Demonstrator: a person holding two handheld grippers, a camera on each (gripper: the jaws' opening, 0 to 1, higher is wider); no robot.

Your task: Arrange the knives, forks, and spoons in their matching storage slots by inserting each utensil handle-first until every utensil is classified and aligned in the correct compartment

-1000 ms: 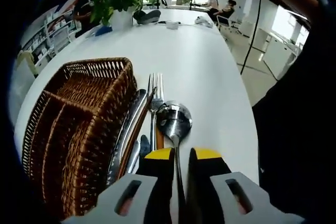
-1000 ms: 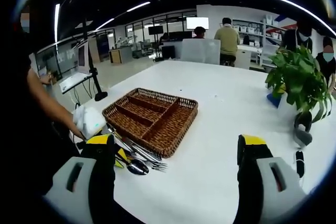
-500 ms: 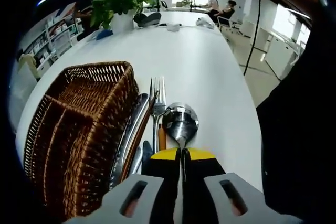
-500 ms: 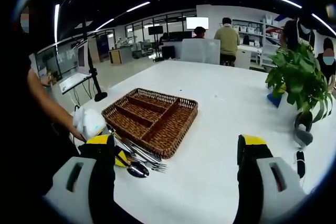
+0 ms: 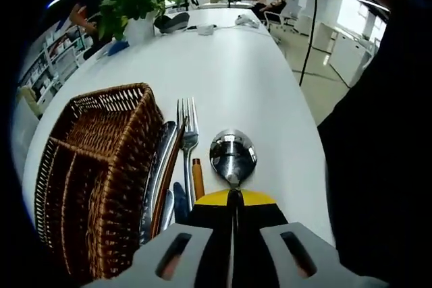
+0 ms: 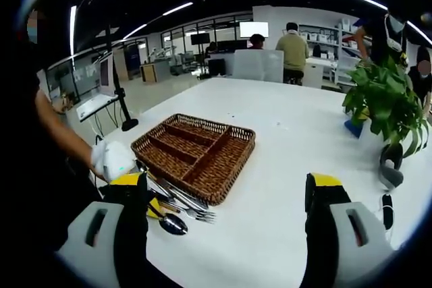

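Note:
My left gripper [image 5: 233, 198] is shut on the handle of a steel spoon [image 5: 232, 154], whose bowl points away from me over the white table [image 5: 236, 72]. Left of it lie a fork [image 5: 187, 133] and knives [image 5: 162, 173] alongside a brown wicker tray [image 5: 94, 160] with long empty slots. In the right gripper view the same tray [image 6: 196, 153] sits mid-table, with the cutlery pile [image 6: 182, 204] at its near side and the spoon [image 6: 172, 224] held by the left gripper [image 6: 154, 208]. My right gripper [image 6: 226, 200] is open, with nothing between its jaws.
A potted plant [image 5: 131, 5] stands at the table's far end, seen also as the plant [image 6: 385, 106] at the right. Small items [image 5: 202, 28] lie near it. A person's dark sleeve [image 5: 378, 166] fills the right side. People stand at desks [image 6: 290, 48] behind.
My left gripper went from open around the spoon handle to shut on it, and the spoon has shifted slightly right, away from the fork. The right gripper has stayed still.

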